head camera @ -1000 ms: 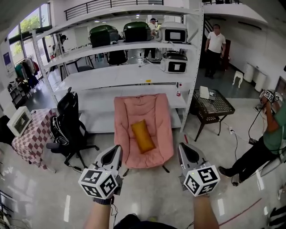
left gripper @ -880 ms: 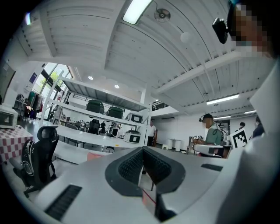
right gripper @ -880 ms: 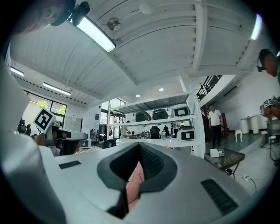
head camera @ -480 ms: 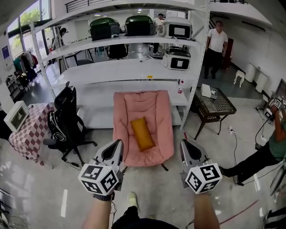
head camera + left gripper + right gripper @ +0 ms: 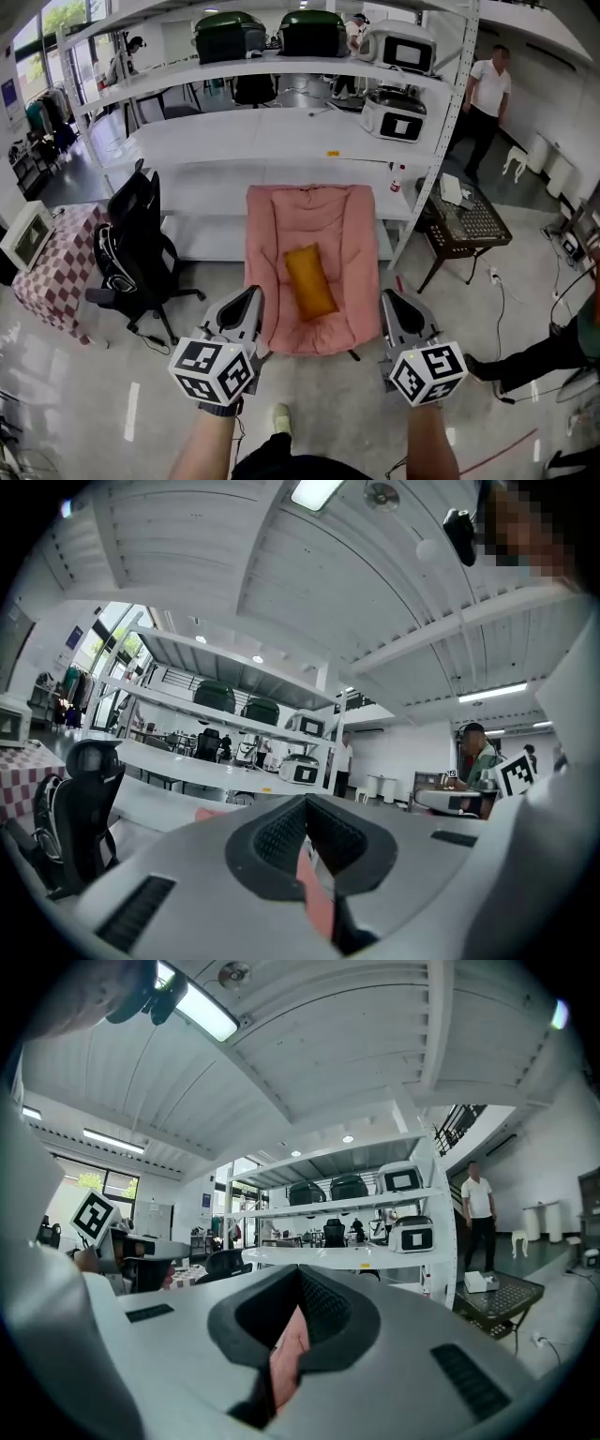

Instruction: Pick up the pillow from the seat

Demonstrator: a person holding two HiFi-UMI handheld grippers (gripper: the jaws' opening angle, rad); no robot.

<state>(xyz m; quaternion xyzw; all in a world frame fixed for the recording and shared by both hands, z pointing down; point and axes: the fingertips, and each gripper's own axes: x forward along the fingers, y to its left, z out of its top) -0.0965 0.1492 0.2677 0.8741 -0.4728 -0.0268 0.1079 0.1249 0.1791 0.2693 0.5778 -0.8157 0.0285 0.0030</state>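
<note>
- Grey-shelled and nearest you, your left gripper (image 5: 255, 292) has its jaws pressed together at the tips with nothing between them. In its own view only a sliver of pink shows through the slot behind the tips.
- Same for your right gripper (image 5: 385, 296): the jaws are closed tip to tip and empty. It is held alongside the left one with a clear gap between the two.
- The glossy pale floor (image 5: 319, 394) lies under both grippers, and your shoe (image 5: 281, 419) shows between your forearms.
- The pink seat (image 5: 272, 234) stands just beyond the gripper tips, padded, with its back toward the rack.
- The pillow (image 5: 310, 281), mustard yellow, lies lengthwise near the middle of the seat cushion, slightly tilted. Neither gripper touches it. In the head view it sits between the two grippers and further off.
- A black office chair (image 5: 131, 234) stands left of the seat, with a checkered table (image 5: 56, 281) further left.
- A dark low table (image 5: 469, 225) stands to the seat's right.
- The white shelf rack (image 5: 281, 131) stands behind the seat and carries dark green bins (image 5: 225, 36) and white appliances (image 5: 396, 112).
- A person in a white shirt (image 5: 487, 84) stands at far right, past the rack.
</note>
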